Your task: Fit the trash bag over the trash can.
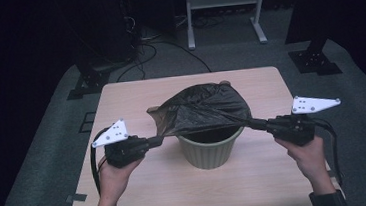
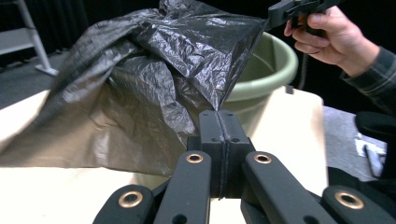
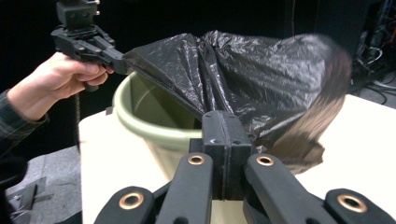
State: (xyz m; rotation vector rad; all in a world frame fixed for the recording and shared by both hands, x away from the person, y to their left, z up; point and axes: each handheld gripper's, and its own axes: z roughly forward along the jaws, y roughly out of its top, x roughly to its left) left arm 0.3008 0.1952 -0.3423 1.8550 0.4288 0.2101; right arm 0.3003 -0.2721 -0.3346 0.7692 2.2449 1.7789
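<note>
We hold black bag (image 1: 204, 108) stretched over green bin (image 1: 209, 148) at table (image 1: 143, 187) centre. Left gripper (image 1: 160, 139) jaws pinch bag edge; right gripper (image 1: 253, 122) jaws pinch opposite edge. We read no writing or labels anywhere.

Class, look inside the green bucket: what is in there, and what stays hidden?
The green bucket shows bare inner wall near its rim; its bottom is dark. The black bin bag, stretched above, hides the far part of the opening.
</note>
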